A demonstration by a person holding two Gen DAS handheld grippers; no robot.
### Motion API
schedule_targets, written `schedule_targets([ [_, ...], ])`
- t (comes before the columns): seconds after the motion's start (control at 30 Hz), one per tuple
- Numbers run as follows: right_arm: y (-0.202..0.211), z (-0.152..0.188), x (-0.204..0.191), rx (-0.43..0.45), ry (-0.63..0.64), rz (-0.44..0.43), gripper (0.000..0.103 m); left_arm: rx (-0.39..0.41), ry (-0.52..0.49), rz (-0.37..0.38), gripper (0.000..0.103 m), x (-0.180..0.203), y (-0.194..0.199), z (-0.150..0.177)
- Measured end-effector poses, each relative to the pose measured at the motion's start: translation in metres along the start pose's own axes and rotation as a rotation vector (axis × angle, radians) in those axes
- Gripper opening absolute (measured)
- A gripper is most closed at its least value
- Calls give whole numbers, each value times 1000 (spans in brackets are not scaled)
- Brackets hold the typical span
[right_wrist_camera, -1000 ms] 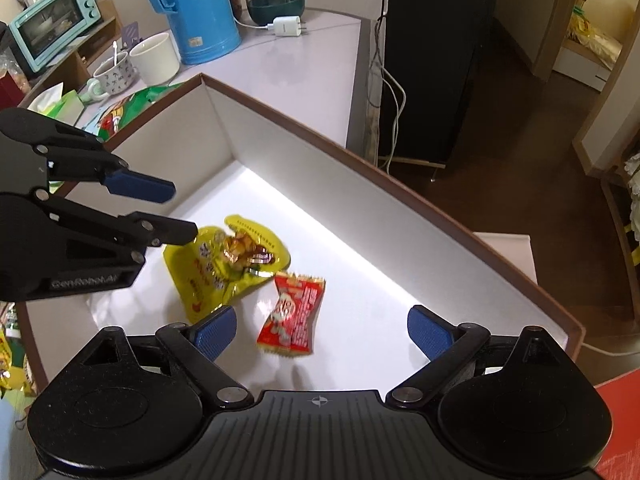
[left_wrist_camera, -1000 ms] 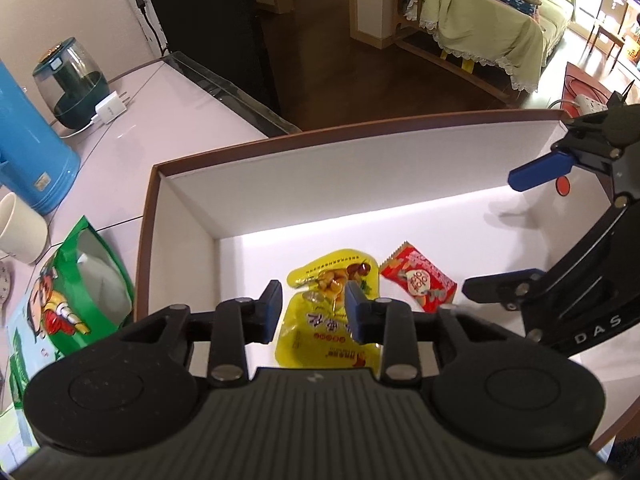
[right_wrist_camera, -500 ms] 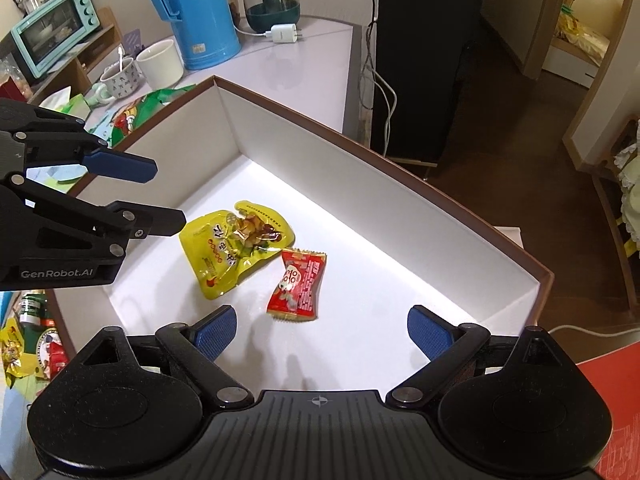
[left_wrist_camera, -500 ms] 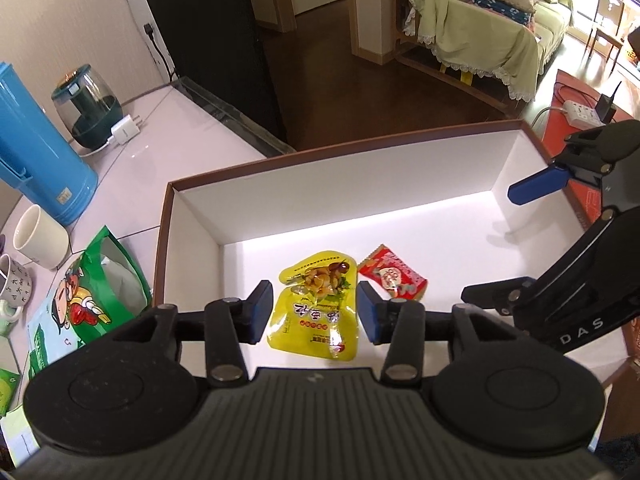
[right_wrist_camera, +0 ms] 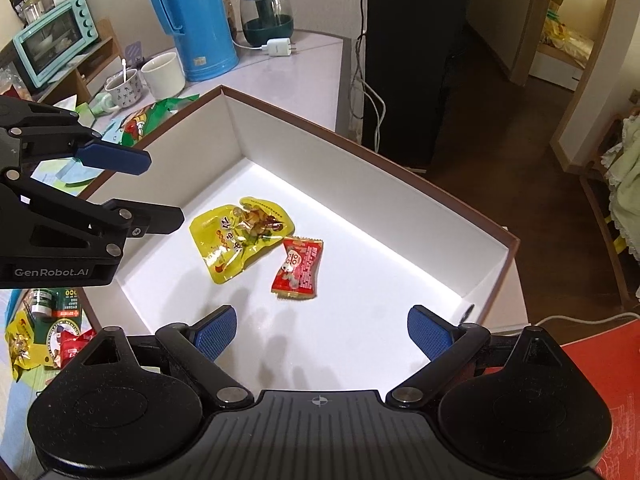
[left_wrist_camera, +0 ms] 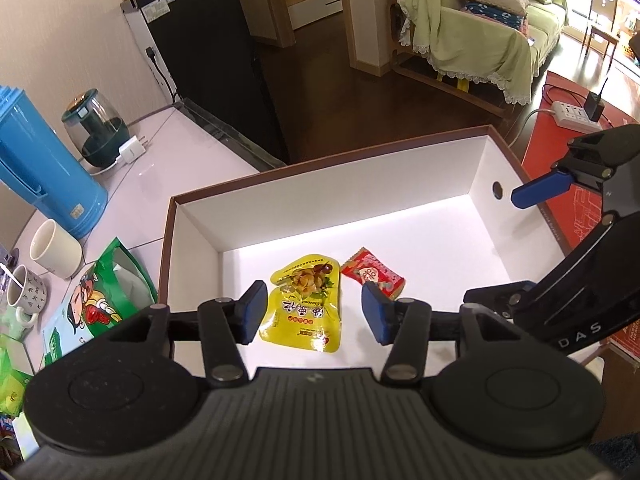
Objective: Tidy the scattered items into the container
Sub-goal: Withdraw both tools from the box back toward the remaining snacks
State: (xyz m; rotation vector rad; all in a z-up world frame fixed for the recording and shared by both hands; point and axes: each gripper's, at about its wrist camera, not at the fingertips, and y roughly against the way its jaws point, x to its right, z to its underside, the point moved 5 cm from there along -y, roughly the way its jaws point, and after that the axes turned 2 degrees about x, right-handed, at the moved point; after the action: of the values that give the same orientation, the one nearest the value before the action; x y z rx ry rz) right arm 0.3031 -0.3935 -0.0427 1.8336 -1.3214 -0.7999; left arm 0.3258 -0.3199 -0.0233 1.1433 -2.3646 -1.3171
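Note:
A white box with a brown rim [left_wrist_camera: 320,160] [right_wrist_camera: 400,160] stands on the pale table. On its floor lie a yellow snack pouch [left_wrist_camera: 306,308] [right_wrist_camera: 240,236] and, touching its edge, a red snack packet [left_wrist_camera: 374,276] [right_wrist_camera: 298,268]. My left gripper [left_wrist_camera: 314,316] [right_wrist_camera: 154,190] hovers above the box's near-left side, open and holding nothing. Over the box's right end hangs my right gripper [right_wrist_camera: 323,336] [left_wrist_camera: 520,248], wide open and also holding nothing.
Left of the box sit a green snack bag [left_wrist_camera: 104,292], a white cup [left_wrist_camera: 54,248], a blue thermos [left_wrist_camera: 40,172] and a humidifier [left_wrist_camera: 96,128]. More loose packets [right_wrist_camera: 40,332] lie on the table's near-left. A black cabinet [left_wrist_camera: 208,64] stands behind the table.
Both grippers have risen and drawn back from the box floor. The left gripper's jaws have spread wider. The two packets have stayed where they lay.

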Motion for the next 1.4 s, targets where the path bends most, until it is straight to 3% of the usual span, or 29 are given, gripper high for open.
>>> schedule_targets([
  [0.23, 16, 6, -3, 28, 2, 19, 95, 29, -2, -18, 59, 6, 19, 2],
  [0.7, 45, 20, -13, 95, -18, 85, 95, 76, -4, -19, 66, 17, 54, 15],
  [0.9, 59, 26, -20, 126, -44, 91, 95, 101, -6, -12, 68, 19, 71, 23],
  [1.0, 65, 29, -24, 142, -59, 92, 95, 119, -3, -12, 75, 19, 81, 29],
  [1.4, 80, 35, -46, 173, -126, 97, 95, 169, 36, -2, 80, 4, 121, 56],
])
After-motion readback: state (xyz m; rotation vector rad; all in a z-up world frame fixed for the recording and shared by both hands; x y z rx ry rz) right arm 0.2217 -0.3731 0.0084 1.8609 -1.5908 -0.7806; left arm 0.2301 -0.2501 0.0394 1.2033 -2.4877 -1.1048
